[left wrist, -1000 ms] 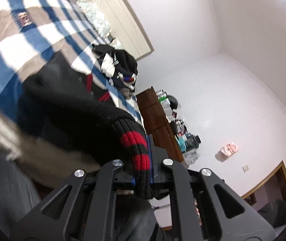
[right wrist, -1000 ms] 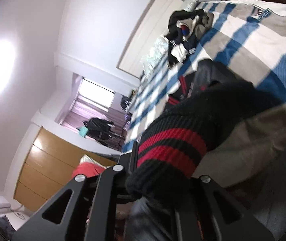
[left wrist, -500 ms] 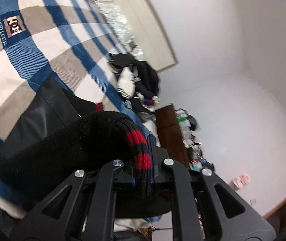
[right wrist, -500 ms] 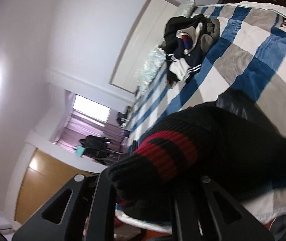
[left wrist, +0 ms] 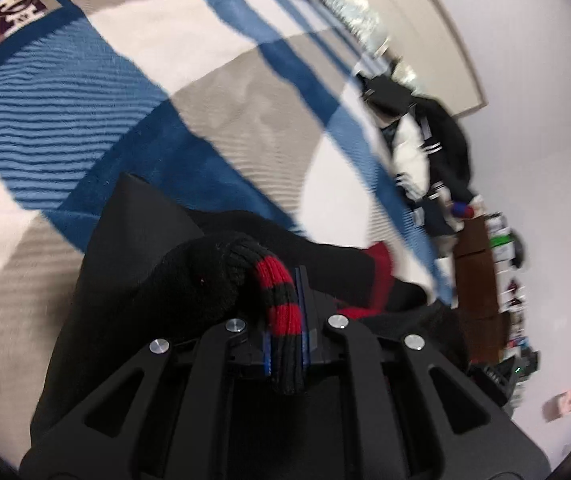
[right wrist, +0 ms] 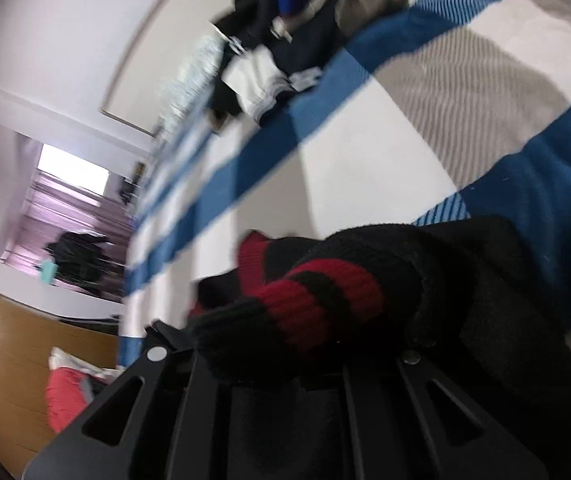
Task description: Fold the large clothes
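Between the fingers of my left claw (left wrist: 285, 320): one red-striped cuff of the black knitted garment (left wrist: 213, 280), clamped tight. Over my right claw (right wrist: 285, 344): the other striped cuff, draped across its fingers and hiding them; I read it as pinched there. Beneath both claws: blue, white and grey checked bedspread (left wrist: 205, 112). Beyond them: heap of dark and white clothes (right wrist: 285, 32).

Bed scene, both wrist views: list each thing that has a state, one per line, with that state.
Left hand-held gripper: shut on the sweater's striped cuff.
Right hand-held gripper: shut on the sweater's other striped cuff, fingers hidden by the knit.
Sweater: black with red stripes, partly lying on the blanket, both cuffs gripped.
Blanket: spread flat over the bed.
Clothes pile: heaped, unfolded, farther along the bed.
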Demonstrator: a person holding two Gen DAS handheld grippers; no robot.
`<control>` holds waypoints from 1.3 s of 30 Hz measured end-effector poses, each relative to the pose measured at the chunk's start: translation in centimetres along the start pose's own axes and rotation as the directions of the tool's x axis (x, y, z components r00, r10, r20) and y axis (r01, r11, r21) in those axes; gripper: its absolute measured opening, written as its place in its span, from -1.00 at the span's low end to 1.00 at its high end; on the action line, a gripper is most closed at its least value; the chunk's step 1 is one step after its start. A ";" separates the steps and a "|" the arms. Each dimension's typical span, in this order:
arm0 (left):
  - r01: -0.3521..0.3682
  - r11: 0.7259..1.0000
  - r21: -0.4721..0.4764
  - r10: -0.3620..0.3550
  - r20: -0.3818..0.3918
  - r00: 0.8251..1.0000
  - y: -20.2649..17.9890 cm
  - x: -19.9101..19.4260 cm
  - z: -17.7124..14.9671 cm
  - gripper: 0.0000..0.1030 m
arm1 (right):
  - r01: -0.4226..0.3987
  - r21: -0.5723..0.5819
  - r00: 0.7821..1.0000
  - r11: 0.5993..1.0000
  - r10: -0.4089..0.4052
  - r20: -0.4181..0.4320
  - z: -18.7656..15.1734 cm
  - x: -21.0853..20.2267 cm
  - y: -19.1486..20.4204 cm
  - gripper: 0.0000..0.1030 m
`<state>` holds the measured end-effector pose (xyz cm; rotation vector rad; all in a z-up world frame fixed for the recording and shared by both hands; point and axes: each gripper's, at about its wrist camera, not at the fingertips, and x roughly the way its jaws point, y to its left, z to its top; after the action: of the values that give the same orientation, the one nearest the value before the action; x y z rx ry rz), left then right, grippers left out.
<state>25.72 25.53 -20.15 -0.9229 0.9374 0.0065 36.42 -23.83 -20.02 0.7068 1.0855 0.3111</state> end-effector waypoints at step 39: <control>0.013 0.919 0.393 -0.024 0.024 0.999 -4.4 -9.6 -19.0 0.89 | -0.064 -0.332 0.997 0.941 0.073 0.017 -15.6 -13.4 -1.6 0.91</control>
<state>8.36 13.40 -15.31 -0.5556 0.8626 -0.1794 16.41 -26.71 -16.09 0.4465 0.9520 0.5286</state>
